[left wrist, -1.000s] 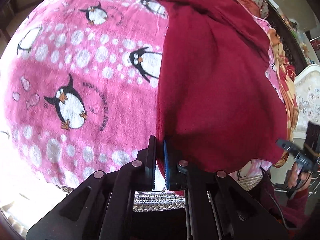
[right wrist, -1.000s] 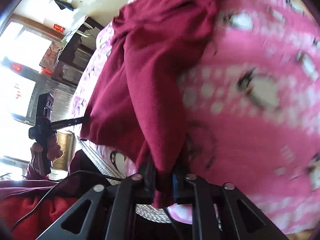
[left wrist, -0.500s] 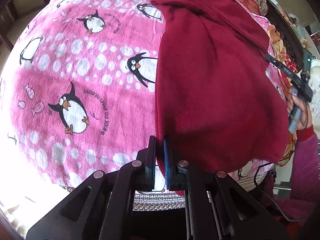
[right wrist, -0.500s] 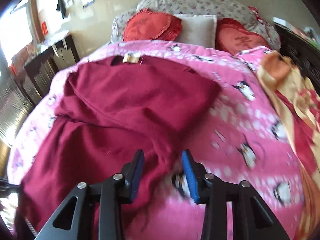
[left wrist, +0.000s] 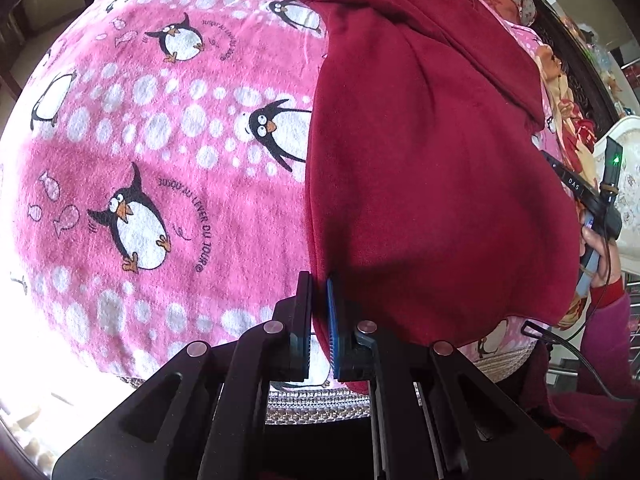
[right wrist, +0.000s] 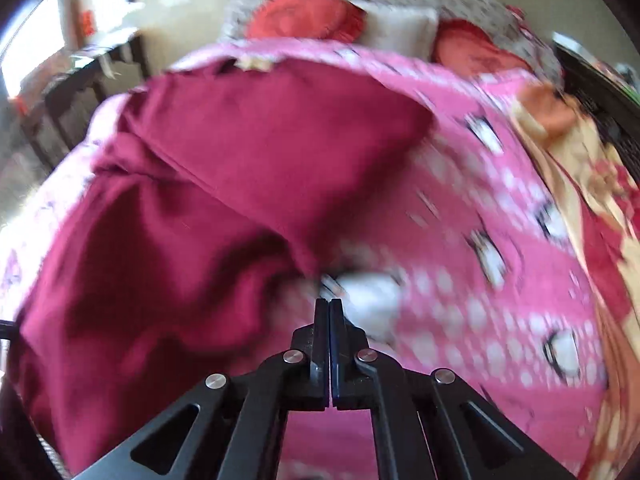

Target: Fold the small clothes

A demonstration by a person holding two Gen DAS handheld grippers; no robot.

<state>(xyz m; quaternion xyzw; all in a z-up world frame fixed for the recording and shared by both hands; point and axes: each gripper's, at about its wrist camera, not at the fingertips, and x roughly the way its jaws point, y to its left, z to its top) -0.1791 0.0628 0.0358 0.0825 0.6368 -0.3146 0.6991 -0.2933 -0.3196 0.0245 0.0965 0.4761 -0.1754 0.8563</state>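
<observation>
A dark red garment (left wrist: 432, 168) lies spread on a bed covered by a pink penguin-print blanket (left wrist: 160, 160). It reaches from near the pillows down to the foot edge of the bed, where its hem hangs a little over the edge. One part is folded across the upper body of the garment, and a small tan label (right wrist: 252, 65) shows at its far end.

The left tool (left wrist: 319, 316) is clamped on the garment's near left corner, at the foot edge of the bed; the red cloth sits pinched between its black and blue pads.

The right tool (right wrist: 329, 322) has its fingers pressed together with nothing between them. It points down over the blanket just beside the garment's right edge, and its view is blurred. In the left wrist view this tool appears at the right side of the bed, held in the person's hand (left wrist: 596, 246), clear of the cloth.

Red cushions (right wrist: 304, 16) and a pale pillow (right wrist: 400, 26) sit at the head of the bed, and a yellow-and-red floral cover (right wrist: 592, 184) lies along its right edge.
</observation>
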